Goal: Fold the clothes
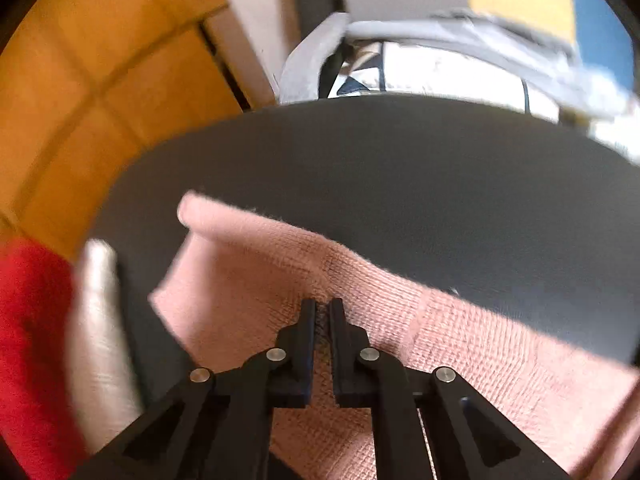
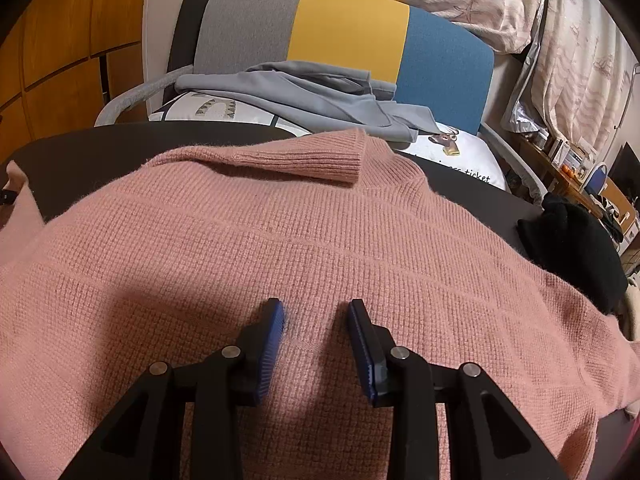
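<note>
Dark tabletop (image 1: 400, 168) bears pink sweater (image 2: 280, 240) — left gripper (image 1: 322, 312) clenched, right gripper (image 2: 316, 320) released.

a sweater (image 2: 280, 240) lies spread on a table (image 2: 88, 148), its collar (image 2: 288, 160) toward the far edge. behind the table stands a chair (image 2: 344, 28) with a garment (image 2: 320, 96) lying on a cushion (image 2: 456, 152) on its seat. another garment (image 2: 576, 248) sits on the table at the sweater's right.

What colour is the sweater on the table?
Pink sweater, seen best in the right wrist view.
</note>
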A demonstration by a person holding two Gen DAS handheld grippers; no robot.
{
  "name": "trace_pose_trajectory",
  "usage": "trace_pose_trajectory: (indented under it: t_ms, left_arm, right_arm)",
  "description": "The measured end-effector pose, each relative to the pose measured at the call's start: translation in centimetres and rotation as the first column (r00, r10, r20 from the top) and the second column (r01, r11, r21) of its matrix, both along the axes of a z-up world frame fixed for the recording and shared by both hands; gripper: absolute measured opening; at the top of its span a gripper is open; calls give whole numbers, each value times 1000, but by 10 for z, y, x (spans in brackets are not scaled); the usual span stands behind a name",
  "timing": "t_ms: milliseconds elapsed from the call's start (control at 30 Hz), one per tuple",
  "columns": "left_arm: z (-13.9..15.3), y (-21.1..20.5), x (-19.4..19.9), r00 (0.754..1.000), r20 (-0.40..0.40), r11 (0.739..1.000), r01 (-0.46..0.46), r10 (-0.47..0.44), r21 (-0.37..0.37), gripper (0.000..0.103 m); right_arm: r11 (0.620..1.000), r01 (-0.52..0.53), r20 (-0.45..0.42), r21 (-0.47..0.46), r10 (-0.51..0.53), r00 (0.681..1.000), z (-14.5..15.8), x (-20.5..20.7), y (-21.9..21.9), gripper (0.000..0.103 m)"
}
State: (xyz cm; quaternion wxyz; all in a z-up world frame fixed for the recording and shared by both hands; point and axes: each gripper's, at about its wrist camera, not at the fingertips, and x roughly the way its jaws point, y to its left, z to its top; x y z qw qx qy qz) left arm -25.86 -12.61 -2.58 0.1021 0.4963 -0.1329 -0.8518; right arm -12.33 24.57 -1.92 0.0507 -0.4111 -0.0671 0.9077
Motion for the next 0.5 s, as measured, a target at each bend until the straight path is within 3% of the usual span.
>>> trace_pose_trajectory:
  t_ms: [67,267,500]
  left_arm:
    - [10,9,3,999,-33,999,33,-34,-8,6]
    - [66,-20,-12,987,-136,997,-80,82,20,6]
    - [122,-88,-23,933,-230,955,-293,277,-41,0]
  right_arm:
    - [1000,0,-1,2,0,1000,-1,0,0,34]
    - [1000,4,-3,-3,-4,1000,-2,-1,0,34]
    - [1000,6,-5,-5,-6,1000,-1,-1,0,34]
